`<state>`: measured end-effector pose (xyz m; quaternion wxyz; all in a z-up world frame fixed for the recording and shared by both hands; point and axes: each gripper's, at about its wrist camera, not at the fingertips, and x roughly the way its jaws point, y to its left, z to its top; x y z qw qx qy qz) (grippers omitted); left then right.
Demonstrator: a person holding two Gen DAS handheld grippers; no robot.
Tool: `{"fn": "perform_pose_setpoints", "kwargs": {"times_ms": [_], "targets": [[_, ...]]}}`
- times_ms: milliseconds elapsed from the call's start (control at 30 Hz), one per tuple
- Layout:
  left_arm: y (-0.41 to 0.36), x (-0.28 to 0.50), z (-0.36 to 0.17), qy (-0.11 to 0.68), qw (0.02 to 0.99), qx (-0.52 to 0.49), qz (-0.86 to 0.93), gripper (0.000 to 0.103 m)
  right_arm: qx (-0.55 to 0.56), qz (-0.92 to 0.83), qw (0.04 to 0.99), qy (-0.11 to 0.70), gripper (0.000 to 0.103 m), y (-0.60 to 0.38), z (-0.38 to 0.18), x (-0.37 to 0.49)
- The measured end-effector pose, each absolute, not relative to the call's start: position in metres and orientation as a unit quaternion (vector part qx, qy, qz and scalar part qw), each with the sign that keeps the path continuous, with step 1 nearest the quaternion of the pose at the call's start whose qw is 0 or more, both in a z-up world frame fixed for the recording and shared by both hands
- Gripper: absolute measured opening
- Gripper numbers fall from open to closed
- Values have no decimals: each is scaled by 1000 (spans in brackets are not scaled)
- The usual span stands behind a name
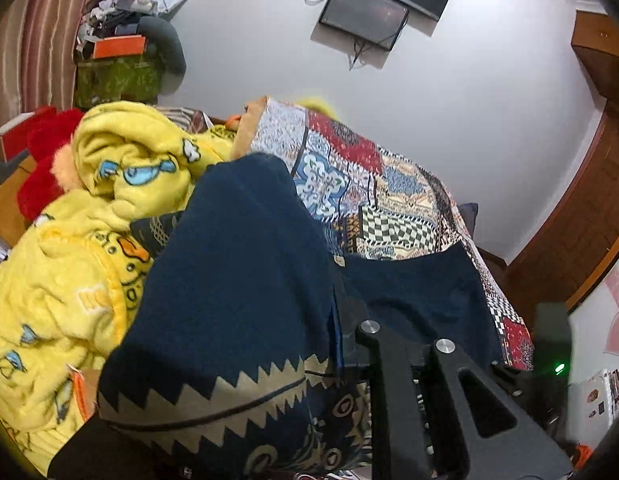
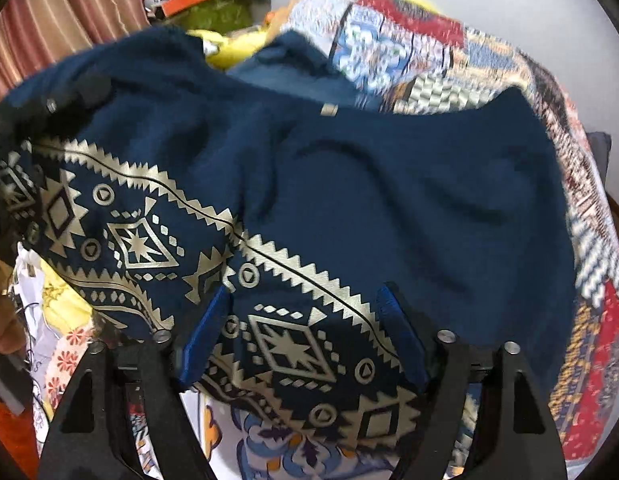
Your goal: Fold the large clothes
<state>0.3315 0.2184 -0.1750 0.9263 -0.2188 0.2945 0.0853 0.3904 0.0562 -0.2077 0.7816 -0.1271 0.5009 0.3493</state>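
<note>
Between spread fingers (image 2: 401,336) (right): navy garment (image 2: 389,184).

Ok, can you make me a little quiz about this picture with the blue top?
1. True or false: the right gripper has its fingers wide apart.
2. What colour is the zigzag pattern on the top? A gold, B pink, C green.
3. Fill in: the fluffy blanket with ducks beside the top is ____.
Key: 1 true; 2 A; 3 yellow.
</note>
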Motion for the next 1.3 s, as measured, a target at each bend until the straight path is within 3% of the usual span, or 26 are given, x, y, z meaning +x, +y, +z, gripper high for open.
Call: {"fn": "perform_pose_setpoints", "kwargs": {"times_ms": [267, 467, 733, 933, 1000, 1067, 1200, 1300], "targets": [[158, 363, -149, 289, 942, -165, 47, 17, -69, 342, 776, 526, 83, 13, -199, 398], [71, 394, -138, 304, 945, -115, -30, 17, -37, 273, 825, 493, 83, -72, -167, 396], [-36, 412, -181, 396, 903, -40, -162, 16, 39, 177, 857, 482, 83, -185, -150, 398], [-42, 415, -210, 435, 886, -9, -163, 18, 71, 149, 859, 484, 83, -223, -145, 396], [-44, 410, -205, 434, 886, 6, -164, 30, 68, 149, 862, 481, 83, -227, -141, 390], [-45, 401, -197, 437, 882, 22, -176, 52, 63, 150, 864, 476, 83, -228, -135, 388], [-43, 370, -182, 423, 888, 43, -177, 60, 61, 168, 871, 458, 83, -217, -125, 389], [-29, 350, -166, 402, 899, 46, -168, 73, 54, 192, 875, 442, 83, -202, -113, 390]]}}
